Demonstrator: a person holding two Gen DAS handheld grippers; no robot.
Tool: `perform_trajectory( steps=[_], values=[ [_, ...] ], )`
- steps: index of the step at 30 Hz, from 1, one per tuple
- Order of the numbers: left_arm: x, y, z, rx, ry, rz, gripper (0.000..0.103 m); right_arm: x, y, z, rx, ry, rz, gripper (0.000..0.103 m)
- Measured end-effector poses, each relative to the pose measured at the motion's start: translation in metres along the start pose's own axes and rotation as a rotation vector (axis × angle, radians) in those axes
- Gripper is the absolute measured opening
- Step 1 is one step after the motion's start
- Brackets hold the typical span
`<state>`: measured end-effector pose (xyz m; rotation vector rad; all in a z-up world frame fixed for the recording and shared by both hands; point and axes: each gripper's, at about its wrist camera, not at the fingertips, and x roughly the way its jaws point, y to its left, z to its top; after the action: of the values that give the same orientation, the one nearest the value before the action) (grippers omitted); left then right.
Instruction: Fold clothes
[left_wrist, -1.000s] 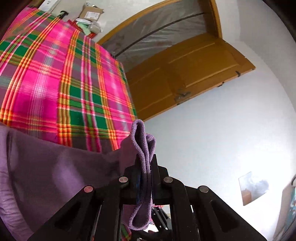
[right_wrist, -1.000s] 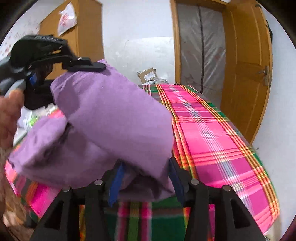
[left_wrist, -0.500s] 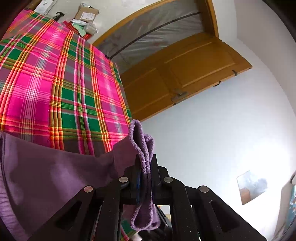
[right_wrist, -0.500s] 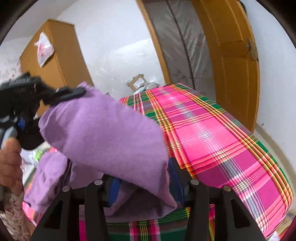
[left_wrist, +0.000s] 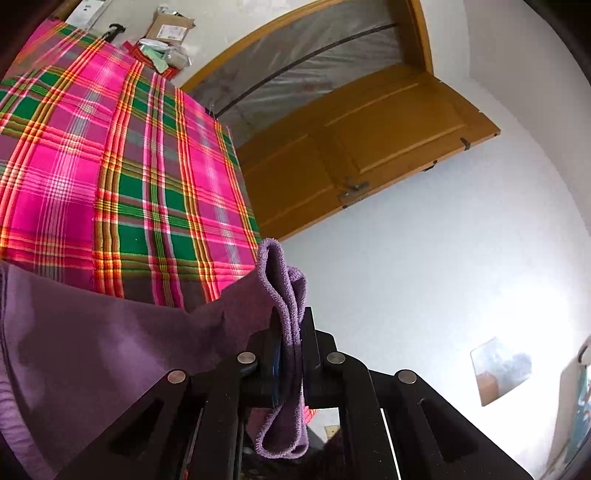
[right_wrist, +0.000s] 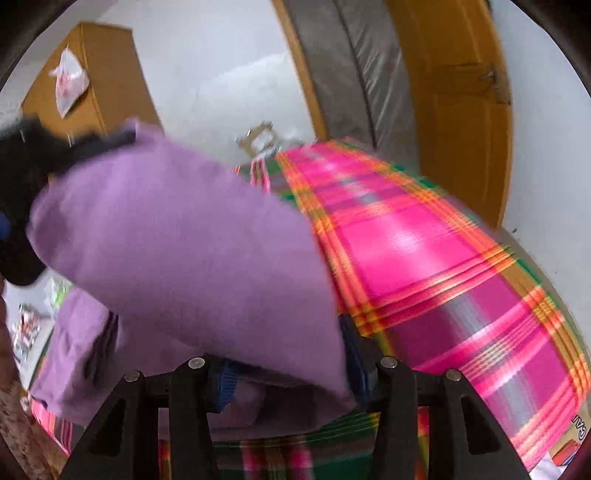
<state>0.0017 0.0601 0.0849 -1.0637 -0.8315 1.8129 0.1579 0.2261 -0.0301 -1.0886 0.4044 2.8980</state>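
purple garment (left_wrist: 110, 343) pinched in left gripper (left_wrist: 290, 354) fingers; right gripper (right_wrist: 288, 365) fingers spread around fold (no legible writing).

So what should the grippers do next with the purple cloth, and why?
Probably close the right hand-held gripper on the purple cloth. The left hand-held gripper already pinches a folded edge, holding the cloth above the plaid bedspread. The right one has cloth bunched between wide-standing fingers, and whether they press it is unclear. With both sides held, it could be spread and laid flat for folding.
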Motion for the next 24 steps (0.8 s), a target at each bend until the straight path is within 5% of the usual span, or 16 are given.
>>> perform_trajectory(
  steps=[12, 24],
  values=[
    [-0.02, 0.037, -0.009, -0.069, -0.025, 0.083, 0.008, -0.01, -0.019, -0.018, -0.123, -0.026, -0.149, 0.049],
    [-0.031, 0.084, -0.04, -0.15, -0.014, 0.235, 0.008, -0.011, -0.011, -0.017, -0.295, -0.028, -0.142, 0.049]
  ],
)
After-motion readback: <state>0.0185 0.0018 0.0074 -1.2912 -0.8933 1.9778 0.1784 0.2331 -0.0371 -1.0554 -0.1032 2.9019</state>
